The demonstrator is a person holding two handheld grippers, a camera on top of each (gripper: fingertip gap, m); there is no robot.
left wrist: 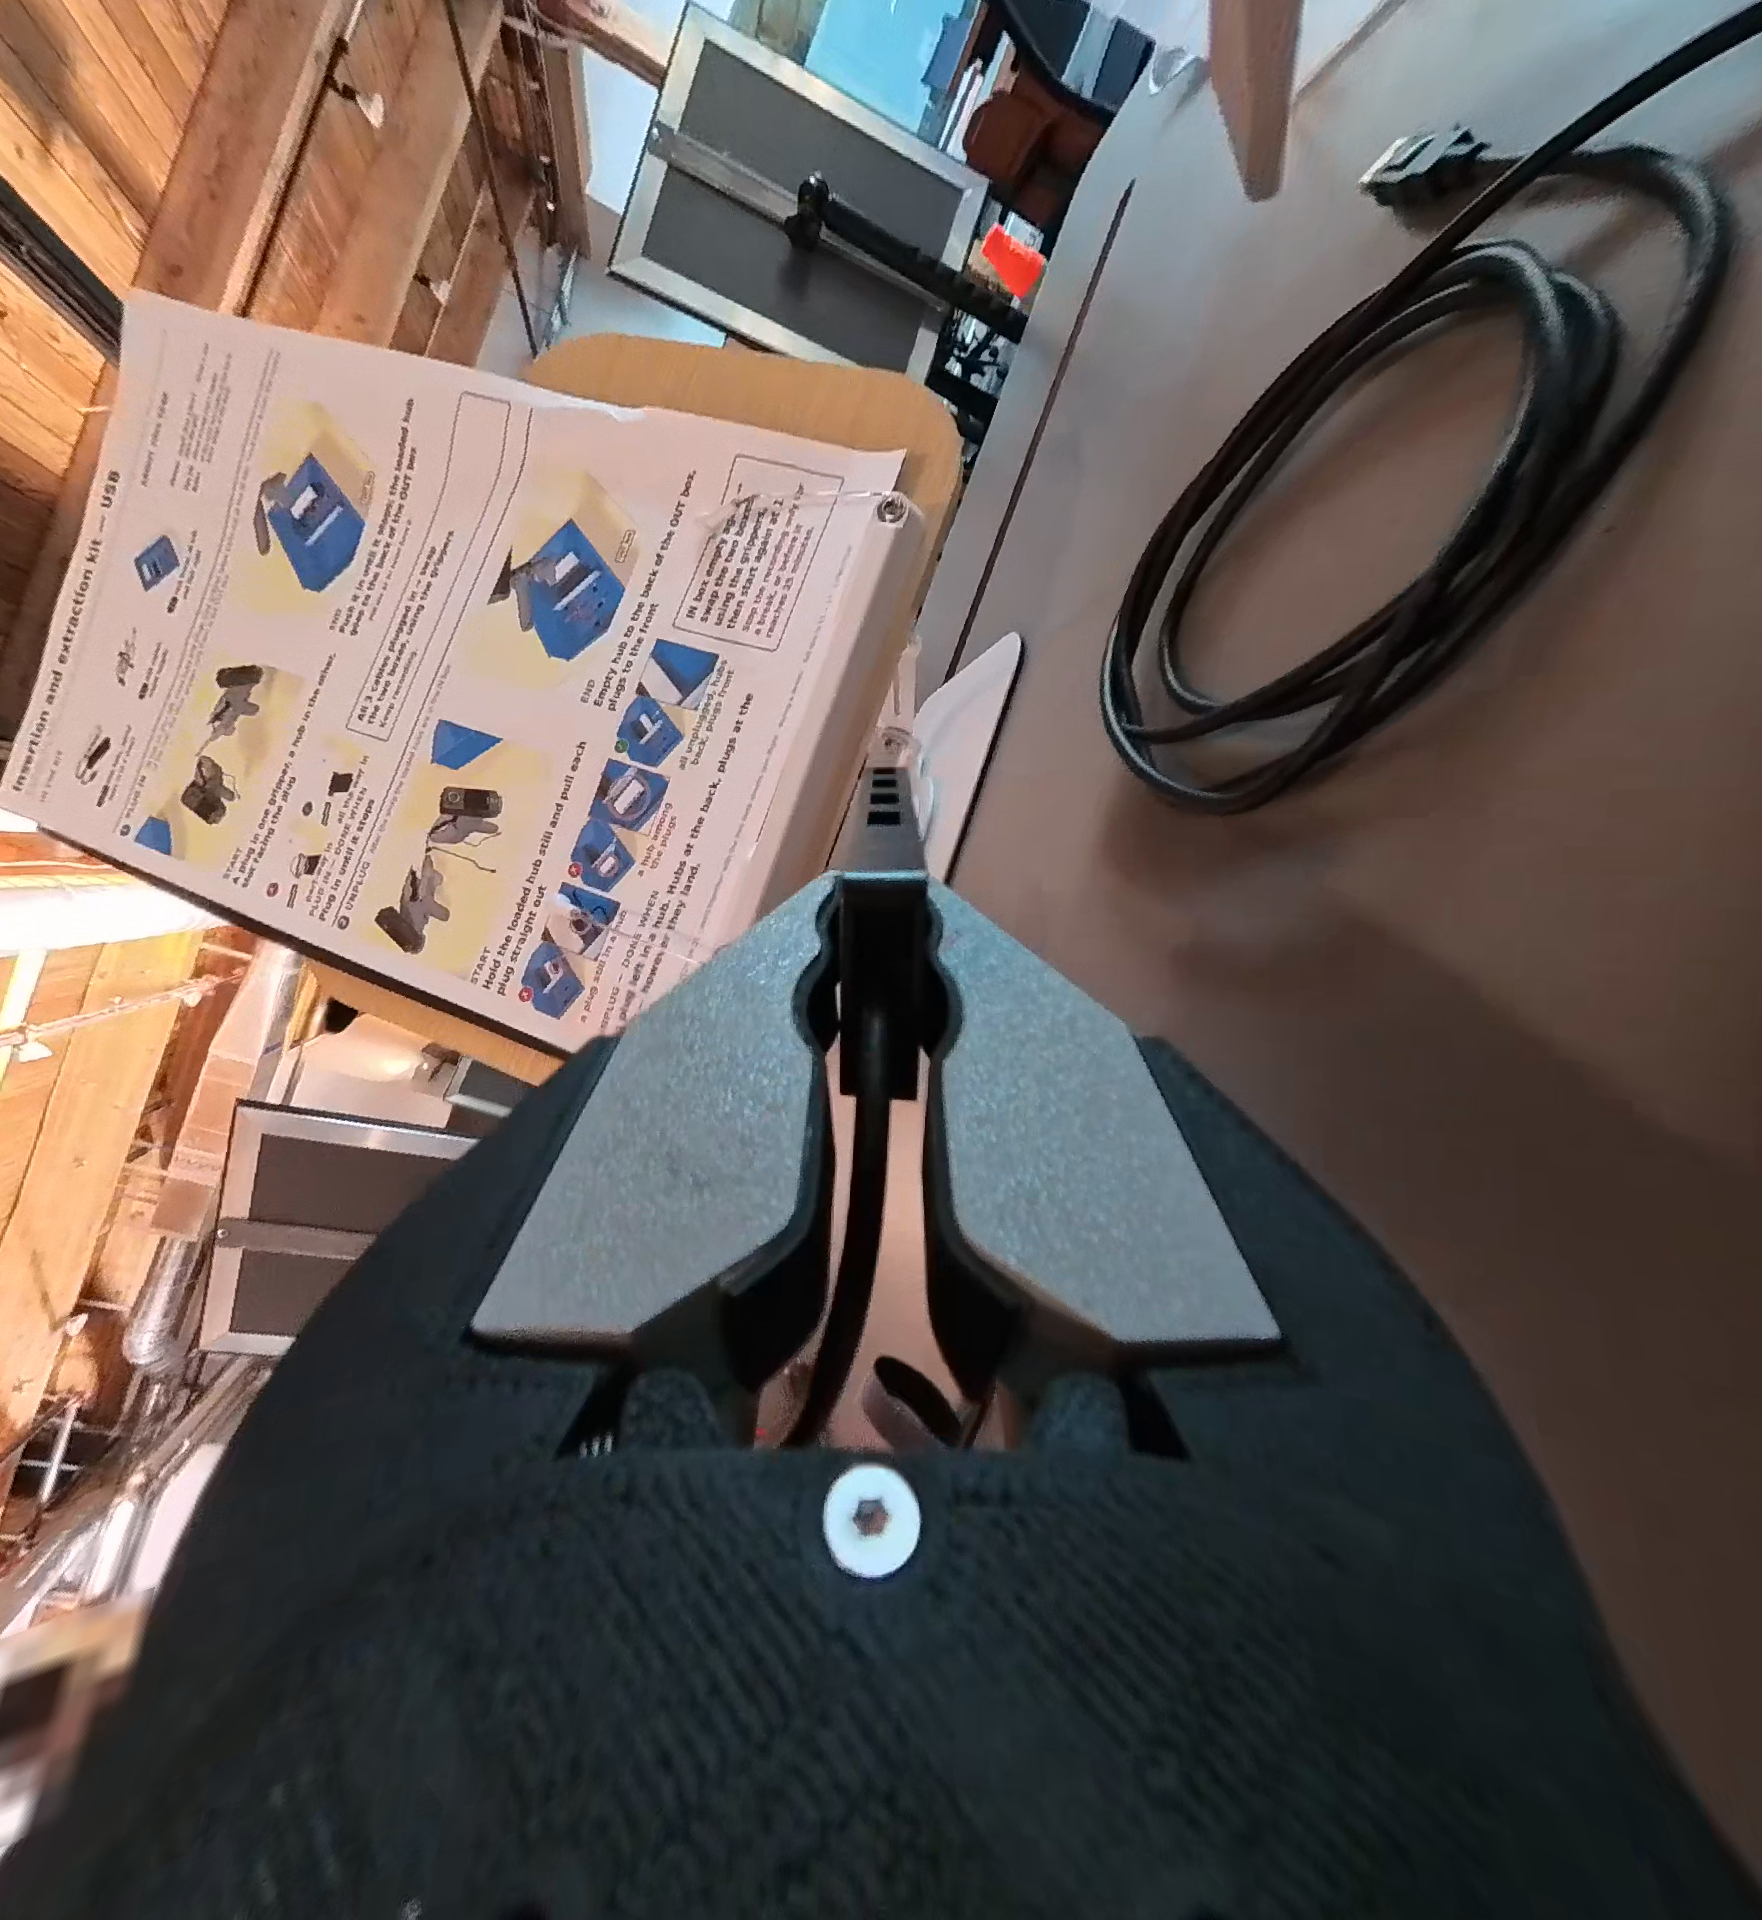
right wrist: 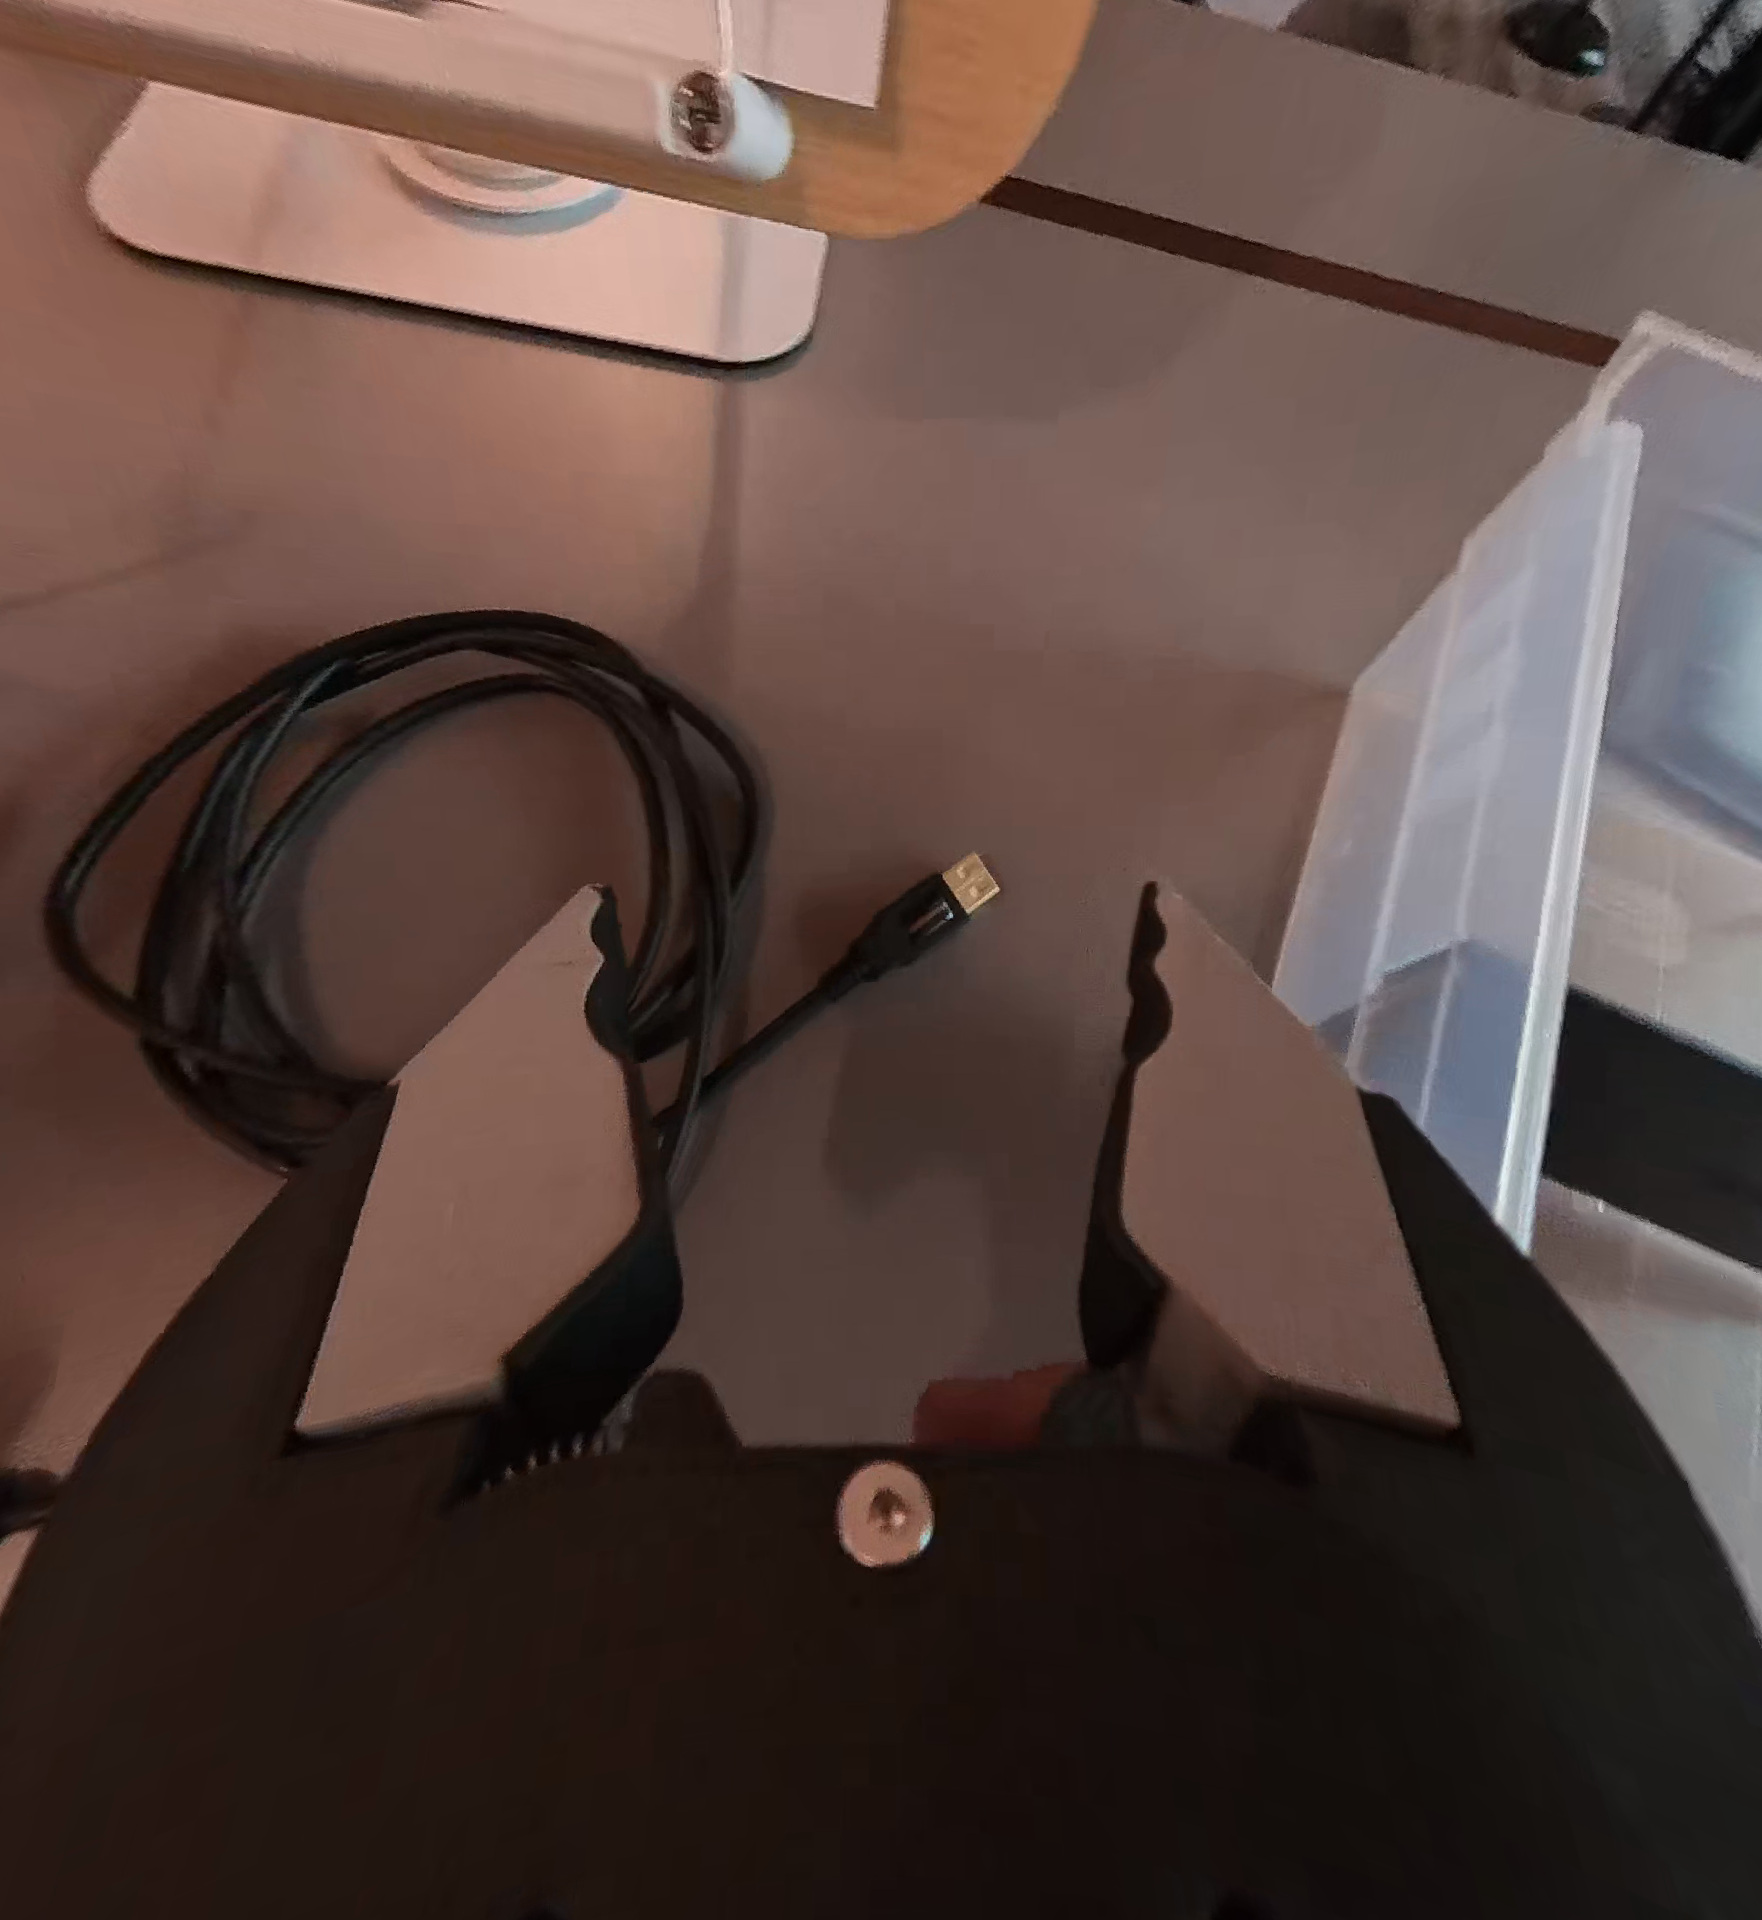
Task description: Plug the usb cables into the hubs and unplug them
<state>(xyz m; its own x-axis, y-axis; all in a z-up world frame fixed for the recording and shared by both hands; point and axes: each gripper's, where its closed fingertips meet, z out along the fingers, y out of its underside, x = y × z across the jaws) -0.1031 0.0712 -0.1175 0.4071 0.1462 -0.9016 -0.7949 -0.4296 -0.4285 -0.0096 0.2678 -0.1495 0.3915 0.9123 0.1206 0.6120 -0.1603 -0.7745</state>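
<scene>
In the left wrist view, my left gripper point(left wrist: 882, 883) is shut on a slim black USB hub point(left wrist: 887, 821). The hub sticks out past the fingertips with its ports showing, and its black lead runs back between the fingers. The view is rolled on its side, held above the brown table point(left wrist: 1479, 1039). A coiled black cable point(left wrist: 1573, 312) lies on the table. In the right wrist view, my right gripper point(right wrist: 875, 894) is open and empty above the table. The coiled cable point(right wrist: 721, 790) lies just ahead to the left. Its gold USB plug point(right wrist: 970, 891) points up-right between my fingertips.
A clear plastic bin point(right wrist: 1479, 831) stands at the right. A white stand base point(right wrist: 441, 260) and a wooden board point(right wrist: 939, 156) are at the back. An instruction poster point(left wrist: 441, 644) hangs on the board. A second cable's black connector point(left wrist: 1417, 166) lies beyond the coil.
</scene>
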